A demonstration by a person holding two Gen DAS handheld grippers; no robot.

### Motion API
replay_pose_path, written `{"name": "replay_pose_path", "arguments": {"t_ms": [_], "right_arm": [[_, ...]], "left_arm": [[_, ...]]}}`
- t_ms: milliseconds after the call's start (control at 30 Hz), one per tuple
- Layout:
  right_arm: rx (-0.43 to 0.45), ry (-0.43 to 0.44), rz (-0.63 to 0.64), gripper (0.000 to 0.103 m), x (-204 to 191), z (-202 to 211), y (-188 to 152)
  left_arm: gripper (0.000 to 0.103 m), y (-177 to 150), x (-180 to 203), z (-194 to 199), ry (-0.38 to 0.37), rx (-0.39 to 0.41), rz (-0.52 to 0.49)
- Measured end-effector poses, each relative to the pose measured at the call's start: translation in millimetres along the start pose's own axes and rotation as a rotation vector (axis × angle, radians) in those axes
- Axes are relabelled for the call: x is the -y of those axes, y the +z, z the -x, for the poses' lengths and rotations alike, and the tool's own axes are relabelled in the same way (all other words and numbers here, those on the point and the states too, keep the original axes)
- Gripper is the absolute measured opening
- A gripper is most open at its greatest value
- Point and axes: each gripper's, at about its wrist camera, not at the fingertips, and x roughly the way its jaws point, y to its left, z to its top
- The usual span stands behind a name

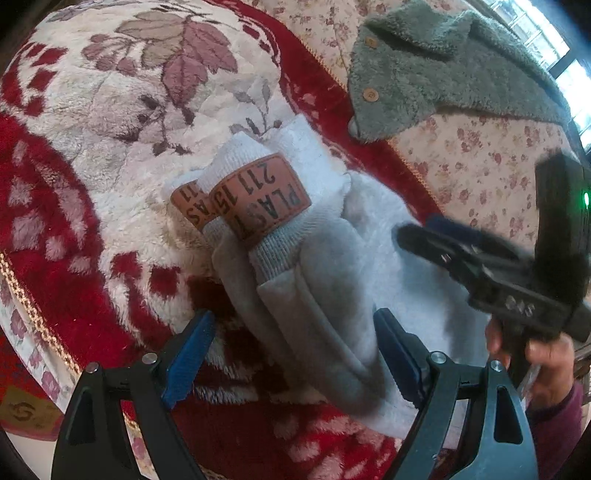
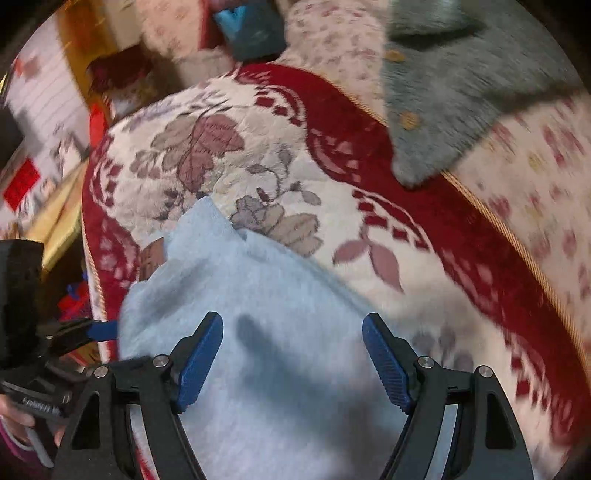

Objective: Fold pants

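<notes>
The pants [image 1: 332, 280] are pale grey fleece and lie bunched on a blanket, the ribbed cuffs with brown lettered patches [image 1: 266, 199] at the far end. My left gripper [image 1: 295, 350] hangs open over them, with a folded leg lying between its blue pads [image 1: 188, 358]; the pads do not press on it. My right gripper [image 2: 293, 354] is open above a flat stretch of the pants [image 2: 258, 295], nothing pinched. In the left wrist view the right gripper [image 1: 424, 230] shows blurred at the right, held by a hand [image 1: 546, 365]. The left gripper [image 2: 92, 328] sits at the right wrist view's left edge.
A red and cream floral blanket [image 1: 110, 110] covers the surface under the pants. A grey-green fleece jacket [image 1: 443, 66] with wooden buttons lies at the back right on a flowered sheet [image 1: 480, 158]. A teal object [image 2: 247, 26] and household clutter [image 2: 44, 122] lie beyond the blanket's far left.
</notes>
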Motion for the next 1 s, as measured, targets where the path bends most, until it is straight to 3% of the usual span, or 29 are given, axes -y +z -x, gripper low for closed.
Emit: {"name": "replay_pose_path", "arguments": {"t_ms": [100,333,400,500,533,600,767,1000], "right_arm": [[-0.034,-0.014,0.048,0.083,-2.8,-21.7,14.1],[-0.123,0.154,0.018,0.085,10.3,-67.0,30.3],[-0.102,0.187,0.044,0.078,9.0,-66.6,27.0],[-0.088,0.192,0.066,0.054,4.8,-60.7,26.2],[-0.089,0.194,0.075,0.044,3.6,-57.4,26.8],[-0.093,0.191,0.083,0.035,3.2,-52.1,27.9],[-0.044,0.183,0.103,0.028,1.2,-23.5,30.6],[0.088,0.181,0.083,0.028,12.8,58.9,30.6]], "left_arm": [[0.088,-1.0,3.6,-9.9,0.034,-0.019,-0.028],[0.092,-0.4,6.6,-21.5,0.048,-0.023,-0.055],[0.092,1.4,6.6,-23.3,0.040,-0.014,-0.057],[0.042,7.2,6.7,-18.8,-0.008,0.033,-0.051],[0.038,9.1,5.6,-18.2,-0.040,0.038,-0.034],[0.030,9.3,10.3,-15.6,-0.049,0.057,-0.055],[0.025,4.0,36.6,10.0,-0.053,0.159,-0.159],[0.024,-3.7,98.3,65.7,-0.072,0.294,-0.321]]}}
